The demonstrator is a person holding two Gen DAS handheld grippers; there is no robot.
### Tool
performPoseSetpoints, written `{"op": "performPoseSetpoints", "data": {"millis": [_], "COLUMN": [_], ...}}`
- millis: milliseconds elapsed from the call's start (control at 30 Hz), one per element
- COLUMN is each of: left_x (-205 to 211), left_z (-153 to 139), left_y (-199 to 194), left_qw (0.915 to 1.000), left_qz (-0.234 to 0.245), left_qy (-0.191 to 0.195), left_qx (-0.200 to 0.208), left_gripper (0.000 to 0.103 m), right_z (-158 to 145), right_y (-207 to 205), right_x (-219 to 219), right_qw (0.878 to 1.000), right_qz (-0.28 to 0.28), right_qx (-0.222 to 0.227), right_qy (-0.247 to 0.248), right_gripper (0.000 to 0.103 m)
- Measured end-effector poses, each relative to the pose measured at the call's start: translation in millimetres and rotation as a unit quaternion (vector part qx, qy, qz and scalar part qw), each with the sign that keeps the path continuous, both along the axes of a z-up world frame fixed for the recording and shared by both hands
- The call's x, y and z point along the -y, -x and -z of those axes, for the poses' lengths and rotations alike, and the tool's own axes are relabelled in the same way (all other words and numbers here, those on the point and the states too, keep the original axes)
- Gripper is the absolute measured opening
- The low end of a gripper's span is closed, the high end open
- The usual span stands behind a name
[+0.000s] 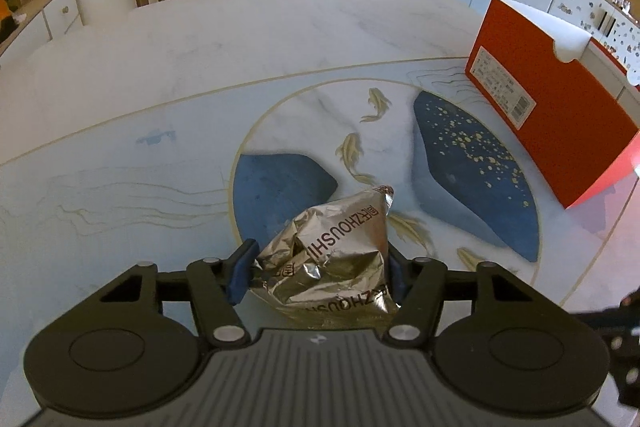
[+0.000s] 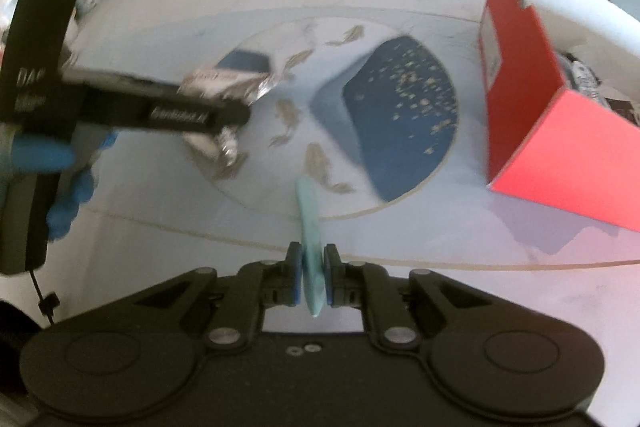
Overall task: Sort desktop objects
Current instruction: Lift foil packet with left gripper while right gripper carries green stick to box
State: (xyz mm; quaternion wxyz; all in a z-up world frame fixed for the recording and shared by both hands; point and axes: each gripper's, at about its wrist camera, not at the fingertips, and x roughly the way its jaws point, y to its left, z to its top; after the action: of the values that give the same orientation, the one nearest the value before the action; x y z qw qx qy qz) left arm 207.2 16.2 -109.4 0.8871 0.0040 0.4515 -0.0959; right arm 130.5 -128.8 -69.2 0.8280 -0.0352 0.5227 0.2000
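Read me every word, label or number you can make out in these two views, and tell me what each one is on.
"ZHOUSHI", twice, second time cut off: crumpled foil packet, beside Chinese characters too creased to read.
"DA", cut off: left gripper body, right wrist view; its other lettering is blurred.
White label on red box: too small to read.

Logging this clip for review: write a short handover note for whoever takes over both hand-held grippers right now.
Left hand-held gripper: around the crumpled foil packet; pads at its sides, firm grip unclear.
Right hand-held gripper: shut on a thin pale-green item, held over the table.
Red box: open, at the right, with something already inside.
Done: both items picked out.
Left: probably secure the foil packet, then put both items where they belong, likely the box.
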Motion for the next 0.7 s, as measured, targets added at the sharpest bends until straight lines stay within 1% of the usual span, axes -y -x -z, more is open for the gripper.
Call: {"op": "performPoseSetpoints", "data": {"millis": [100, 233, 333, 533, 700], "left_x": [1.6, 3.7, 6.6, 12.1, 18.3], "left_z": [-4.6, -12.7, -19.2, -34.1, -46.8], "left_y": [3.4, 9.0, 14.9, 23.8, 30.6], "left_qw": [1.0000, 0.9997, 0.9995, 0.9985, 0.9982], "left_qz": [0.001, 0.003, 0.010, 0.014, 0.019], "left_qy": [0.007, 0.022, 0.029, 0.047, 0.051], "left_qx": [0.000, -0.008, -0.013, -0.022, -0.025], "left_gripper": [0.062, 0.062, 0.062, 0.062, 0.062], "right_z": [-4.7, -9.1, -13.5, -33.6, -45.5], "right_y": [-2.6, -6.6, -8.0, -9.6, -11.4], "right_x": [4.8, 13.5, 17.2, 25.8, 35.0], "right_qw": [1.000, 0.999, 0.999, 0.998, 0.998], "right_qz": [0.008, 0.021, 0.026, 0.034, 0.039], "right_qx": [0.003, -0.011, -0.013, 0.001, 0.013], "right_qy": [-0.005, -0.027, -0.037, -0.050, -0.056], "right_gripper": [0.010, 0.010, 0.010, 0.009, 0.008]}}
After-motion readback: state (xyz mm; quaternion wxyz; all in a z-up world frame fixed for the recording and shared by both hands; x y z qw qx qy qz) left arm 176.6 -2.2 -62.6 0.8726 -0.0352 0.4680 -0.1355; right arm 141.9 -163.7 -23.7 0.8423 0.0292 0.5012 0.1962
